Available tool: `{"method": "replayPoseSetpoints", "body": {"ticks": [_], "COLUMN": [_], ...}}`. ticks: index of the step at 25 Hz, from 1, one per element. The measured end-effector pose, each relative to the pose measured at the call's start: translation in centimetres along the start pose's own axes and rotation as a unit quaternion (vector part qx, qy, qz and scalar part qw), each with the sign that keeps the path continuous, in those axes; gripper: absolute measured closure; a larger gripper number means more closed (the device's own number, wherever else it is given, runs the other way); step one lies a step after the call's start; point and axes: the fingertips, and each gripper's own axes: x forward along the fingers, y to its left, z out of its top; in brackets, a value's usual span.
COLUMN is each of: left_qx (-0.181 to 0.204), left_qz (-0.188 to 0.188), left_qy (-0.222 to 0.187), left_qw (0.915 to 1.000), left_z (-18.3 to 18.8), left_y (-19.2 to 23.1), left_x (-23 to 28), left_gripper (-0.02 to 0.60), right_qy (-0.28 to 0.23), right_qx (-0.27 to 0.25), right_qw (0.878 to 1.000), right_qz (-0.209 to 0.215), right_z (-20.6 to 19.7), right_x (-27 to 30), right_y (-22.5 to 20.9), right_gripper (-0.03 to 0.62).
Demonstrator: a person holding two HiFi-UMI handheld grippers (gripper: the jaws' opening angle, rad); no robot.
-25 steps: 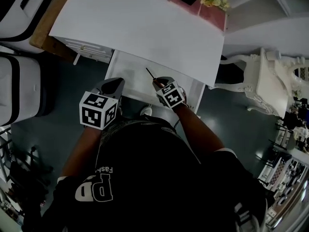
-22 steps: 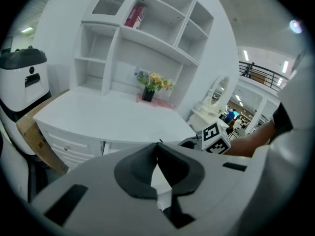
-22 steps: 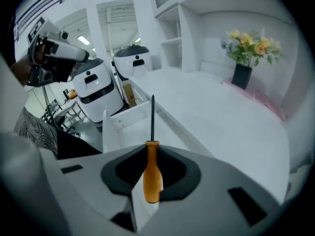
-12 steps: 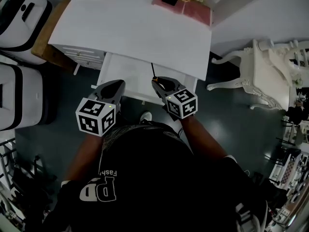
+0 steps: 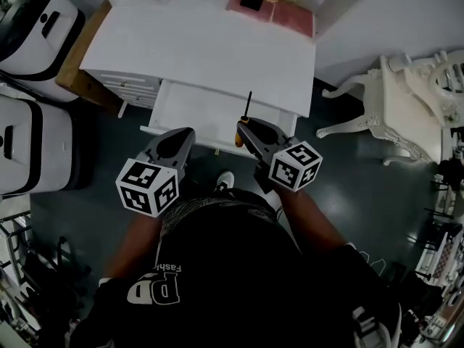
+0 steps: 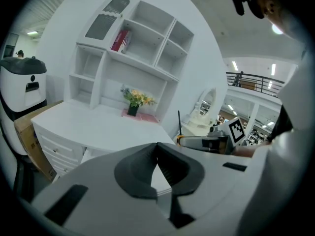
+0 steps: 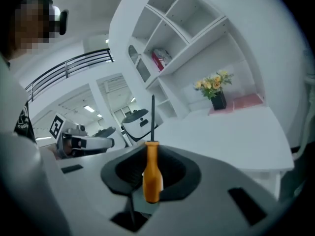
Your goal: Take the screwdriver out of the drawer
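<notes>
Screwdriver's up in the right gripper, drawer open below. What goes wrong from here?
1. The right gripper pinches the screwdriver only by its orange handle, with the long shaft sticking out; it may pivot or slip.
2. The drawer stands open beneath; a drop could land back inside or on the floor.
</notes>
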Motion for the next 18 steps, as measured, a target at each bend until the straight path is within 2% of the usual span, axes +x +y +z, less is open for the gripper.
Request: {"method": "replayPoseSetpoints", "body": {"ticks": [8, 18], "left_qx": [0.019, 0.047], "left_qz": [-0.042, -0.116], "left_qy": [-0.017, -0.003], "left_qw": [0.9988, 0.9922], "left_z": [1.2, 0.7], "left_y": [-1.0, -1.7], "left_x": [-1.3, -6.4], "left_gripper": [0.568, 0.568], "right_qy": [-0.058, -0.134], "right_qx": [0.015, 0.118], "right_qw": [0.998, 0.983], "right_qz": [-0.016, -0.041], "right_z": [1.5, 1.1], "right_x": [-2.8, -4.4], "right_y": [3.2, 9.3], "right_gripper": [0.52, 0.52]}}
